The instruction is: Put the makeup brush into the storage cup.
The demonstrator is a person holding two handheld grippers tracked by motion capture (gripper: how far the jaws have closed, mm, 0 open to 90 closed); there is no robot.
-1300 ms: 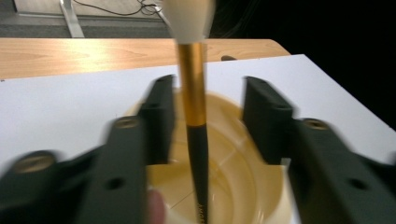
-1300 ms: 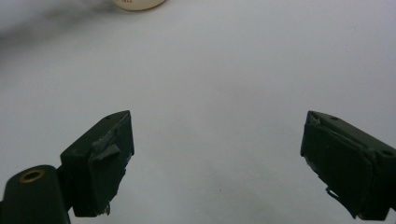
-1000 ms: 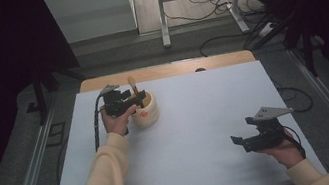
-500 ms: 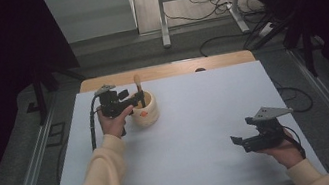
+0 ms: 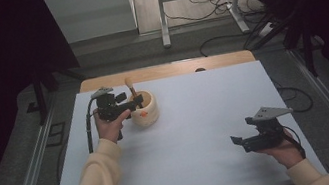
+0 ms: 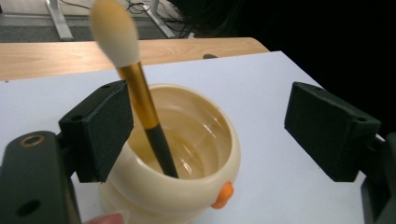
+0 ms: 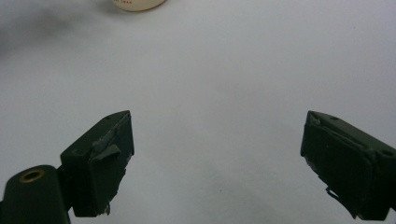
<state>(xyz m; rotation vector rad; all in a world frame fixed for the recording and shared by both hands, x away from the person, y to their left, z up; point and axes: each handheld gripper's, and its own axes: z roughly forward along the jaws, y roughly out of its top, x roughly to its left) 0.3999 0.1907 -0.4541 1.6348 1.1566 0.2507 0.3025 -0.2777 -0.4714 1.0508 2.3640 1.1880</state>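
We see the left gripper (image 5: 130, 107) with its jaws spread wide; they have just been opening, and the pads press on nothing. Between them, in the left gripper view, stands a glossy cream ceramic pot with a small orange knob on its side (image 6: 187, 154), and in it leans a makeup brush with a pale soft tip, gold ferrule and black handle (image 6: 140, 100), tilted toward the left jaw and just beside it; whether it touches that pad we cannot tell. The pot sits on the white sheet (image 5: 199, 132) at the far left of the table. The right gripper (image 5: 243, 143) hangs over the near right of the sheet, its jaws wide apart with bare sheet between them. Compared with a second ago, the left gripper sits a little farther left of the pot, and the brush stands free in it.
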